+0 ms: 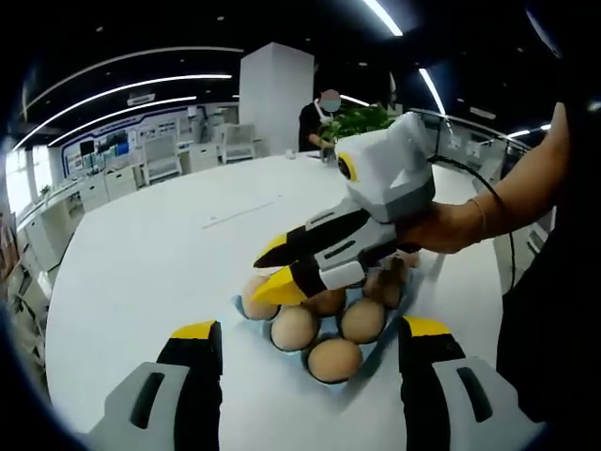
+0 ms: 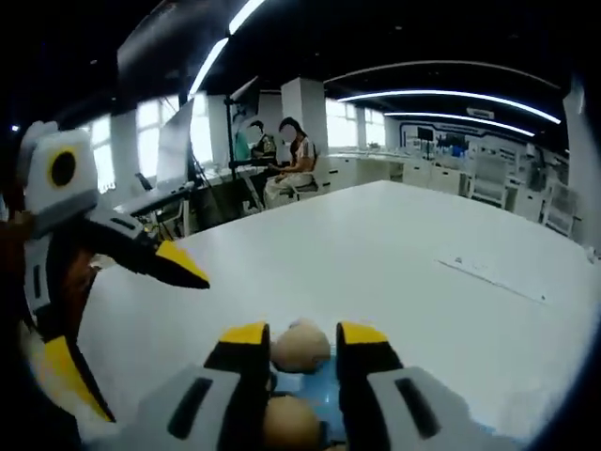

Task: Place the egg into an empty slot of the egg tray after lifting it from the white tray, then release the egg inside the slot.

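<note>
A blue egg tray (image 1: 406, 303) lies on the white table with several brown eggs in it. My right gripper (image 1: 266, 272) reaches in from the right, over the tray's far-left corner. In the right gripper view its jaws (image 2: 302, 334) are drawn in close on either side of a brown egg (image 2: 300, 346), low over the blue tray (image 2: 317, 387). A second egg (image 2: 286, 423) sits nearer the camera. My left gripper (image 1: 312, 329) hovers in front of the tray, wide open and holding nothing. It also appears at the left of the right gripper view (image 2: 122, 315), jaws apart.
The round white table (image 1: 160, 254) stretches far to the left and back. A hand and forearm (image 1: 479, 216) hold the right gripper. A green plant (image 1: 362, 120) and a seated person (image 1: 319, 117) are at the far edge. Two people (image 2: 286, 160) sit at desks beyond the table.
</note>
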Motion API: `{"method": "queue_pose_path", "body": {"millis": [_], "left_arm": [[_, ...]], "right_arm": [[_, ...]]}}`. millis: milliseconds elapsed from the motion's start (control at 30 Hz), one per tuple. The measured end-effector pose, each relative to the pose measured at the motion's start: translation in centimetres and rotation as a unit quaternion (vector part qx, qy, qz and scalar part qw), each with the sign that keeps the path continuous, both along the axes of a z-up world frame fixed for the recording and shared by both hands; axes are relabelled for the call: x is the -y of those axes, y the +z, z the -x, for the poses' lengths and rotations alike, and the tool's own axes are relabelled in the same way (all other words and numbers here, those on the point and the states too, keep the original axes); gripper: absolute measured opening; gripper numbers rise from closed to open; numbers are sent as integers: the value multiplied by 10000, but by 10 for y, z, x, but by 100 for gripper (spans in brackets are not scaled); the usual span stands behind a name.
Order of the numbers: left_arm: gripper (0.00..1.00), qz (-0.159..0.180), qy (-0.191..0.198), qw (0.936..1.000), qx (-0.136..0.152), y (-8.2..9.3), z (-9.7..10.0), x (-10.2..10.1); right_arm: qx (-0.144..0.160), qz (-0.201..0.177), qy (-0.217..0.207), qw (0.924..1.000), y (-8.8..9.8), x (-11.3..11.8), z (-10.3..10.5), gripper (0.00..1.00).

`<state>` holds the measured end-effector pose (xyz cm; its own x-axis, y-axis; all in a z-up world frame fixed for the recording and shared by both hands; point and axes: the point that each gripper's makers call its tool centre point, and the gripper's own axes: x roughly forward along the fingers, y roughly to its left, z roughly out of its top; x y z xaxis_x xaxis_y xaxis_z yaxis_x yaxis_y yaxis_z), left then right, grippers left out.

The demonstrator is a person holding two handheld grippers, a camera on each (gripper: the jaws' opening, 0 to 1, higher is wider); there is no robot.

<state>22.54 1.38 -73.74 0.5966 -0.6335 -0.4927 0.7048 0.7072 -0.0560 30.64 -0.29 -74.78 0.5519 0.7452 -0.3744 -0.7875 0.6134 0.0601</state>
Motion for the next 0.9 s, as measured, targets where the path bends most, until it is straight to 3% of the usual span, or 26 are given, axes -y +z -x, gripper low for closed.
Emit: {"method": "queue_pose_path", "body": {"millis": [200,333,433,567,600,667,767,900], "left_arm": [[77,30,60,10000,20,-1,1,10],[77,19,65,10000,28,0,2,15],[77,19,81,10000,39,0,3,17],[77,23,98,9999,41,1,3,17],[77,19,95,9999,43,1,3,17],[77,-3,84,10000,38,0,3,17],[77,0,79,10000,41,1,2,16],[77,-3,83,10000,34,1,1,14]], "right_arm": [[46,-383,-852,9956,15,78,-3,26],[116,-332,-1540,9874,17,138,-9,26],[381,-243,-2297,9722,21,197,-15,22],[307,-139,-3222,9461,14,267,-19,23],[244,-71,-3328,9427,9,280,-19,23],[326,63,-3508,9359,6,297,-18,24],[171,51,-3565,9341,-5,306,-17,27],[50,123,-3388,9408,-17,299,-17,28]]}}
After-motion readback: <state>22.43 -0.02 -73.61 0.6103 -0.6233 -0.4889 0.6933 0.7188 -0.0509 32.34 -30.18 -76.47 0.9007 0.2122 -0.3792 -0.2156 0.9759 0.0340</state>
